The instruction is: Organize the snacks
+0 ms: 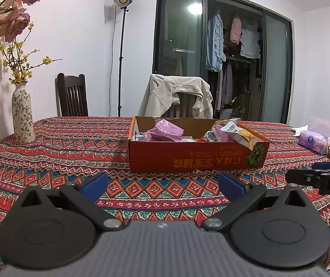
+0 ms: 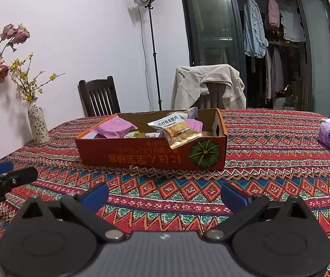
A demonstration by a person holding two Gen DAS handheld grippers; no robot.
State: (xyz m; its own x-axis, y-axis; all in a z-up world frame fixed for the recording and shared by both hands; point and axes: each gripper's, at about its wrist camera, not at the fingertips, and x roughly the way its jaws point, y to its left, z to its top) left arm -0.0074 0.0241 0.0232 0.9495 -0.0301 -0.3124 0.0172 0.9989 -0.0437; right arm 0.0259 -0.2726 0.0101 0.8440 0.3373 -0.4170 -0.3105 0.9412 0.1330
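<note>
Now I hold both grippers, left [image 1: 162,184] and right [image 2: 165,195], spread wide and empty near the box [image 2: 155,154], where a chip packet [image 2: 176,130] overhangs the near wall and, I judge, could slide out if nudged.

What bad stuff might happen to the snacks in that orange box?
1. The yellow snack packet leans over the front wall of the orange box, so a bump might tip it onto the tablecloth.
2. The packets lie piled loosely; pulling a pink packet could drag its neighbours out.
3. The left gripper and right gripper sit close side by side with jaws open, so they might collide.
</note>
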